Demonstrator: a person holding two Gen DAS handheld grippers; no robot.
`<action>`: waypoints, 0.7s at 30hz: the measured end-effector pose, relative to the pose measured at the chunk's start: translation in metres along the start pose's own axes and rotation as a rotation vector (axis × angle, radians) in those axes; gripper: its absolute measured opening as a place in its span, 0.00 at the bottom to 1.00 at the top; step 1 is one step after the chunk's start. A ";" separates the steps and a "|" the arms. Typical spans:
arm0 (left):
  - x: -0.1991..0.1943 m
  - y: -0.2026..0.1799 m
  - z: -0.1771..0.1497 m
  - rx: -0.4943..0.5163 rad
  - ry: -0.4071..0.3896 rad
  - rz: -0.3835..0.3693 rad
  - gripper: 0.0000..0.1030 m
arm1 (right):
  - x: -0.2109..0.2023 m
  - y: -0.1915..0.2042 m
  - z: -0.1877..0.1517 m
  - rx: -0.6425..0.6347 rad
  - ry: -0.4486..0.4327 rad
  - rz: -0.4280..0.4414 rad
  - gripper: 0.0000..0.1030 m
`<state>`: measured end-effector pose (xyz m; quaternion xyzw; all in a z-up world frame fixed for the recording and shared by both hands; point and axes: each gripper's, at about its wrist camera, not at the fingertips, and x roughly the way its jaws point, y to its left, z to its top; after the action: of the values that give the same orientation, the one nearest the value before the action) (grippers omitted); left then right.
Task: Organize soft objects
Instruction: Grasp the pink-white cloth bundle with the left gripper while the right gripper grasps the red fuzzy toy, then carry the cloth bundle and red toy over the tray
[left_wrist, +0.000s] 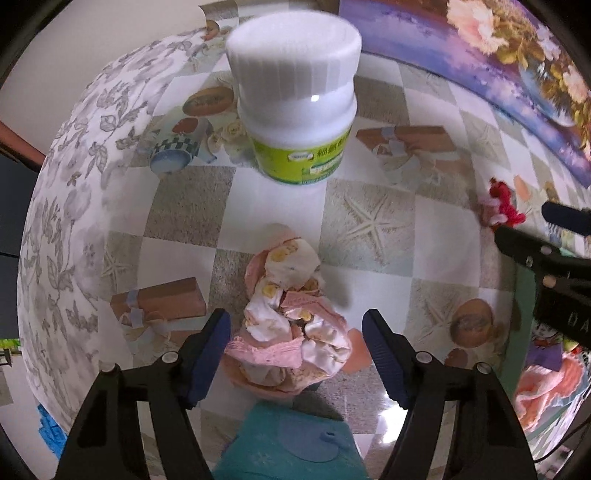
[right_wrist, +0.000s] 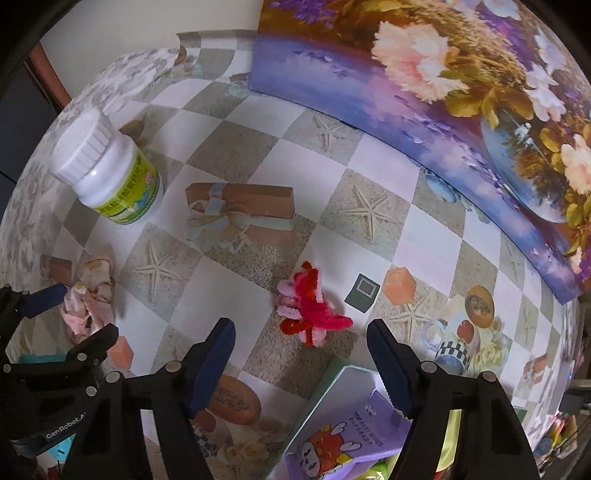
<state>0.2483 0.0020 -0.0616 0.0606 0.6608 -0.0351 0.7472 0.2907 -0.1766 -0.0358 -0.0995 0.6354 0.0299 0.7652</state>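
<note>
Straddling the crumpled pink cloth (left_wrist: 291, 321), our left gripper (left_wrist: 295, 354) points straight down, jaws partly open on either side, pads not yet pressing — we judge it set for a pinch. Beyond the cloth stands the white bottle (left_wrist: 295, 96). Well right of that bottle, our right gripper (right_wrist: 301, 363) hangs partly open, empty, just short of the red pipe-cleaner bundle (right_wrist: 312, 306).

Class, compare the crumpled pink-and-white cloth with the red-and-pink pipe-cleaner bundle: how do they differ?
The cloth is pale, printed fabric in a bunched heap; the pipe-cleaner bundle is bright, fuzzy twisted stems. The cloth sits between the left gripper fingers; the bundle lies ahead of the right gripper. Both rest on the checkered tablecloth.
</note>
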 end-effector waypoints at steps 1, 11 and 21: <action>0.001 -0.002 0.001 0.005 0.003 0.004 0.69 | 0.002 0.000 0.001 -0.005 0.008 -0.005 0.64; 0.008 -0.017 0.015 0.067 0.026 0.026 0.51 | 0.020 0.002 0.012 -0.014 0.042 0.001 0.43; 0.017 -0.032 0.016 0.101 0.019 0.038 0.34 | 0.022 -0.005 0.009 0.014 0.038 0.024 0.34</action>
<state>0.2618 -0.0312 -0.0782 0.1111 0.6641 -0.0534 0.7374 0.3041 -0.1815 -0.0557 -0.0871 0.6512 0.0326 0.7532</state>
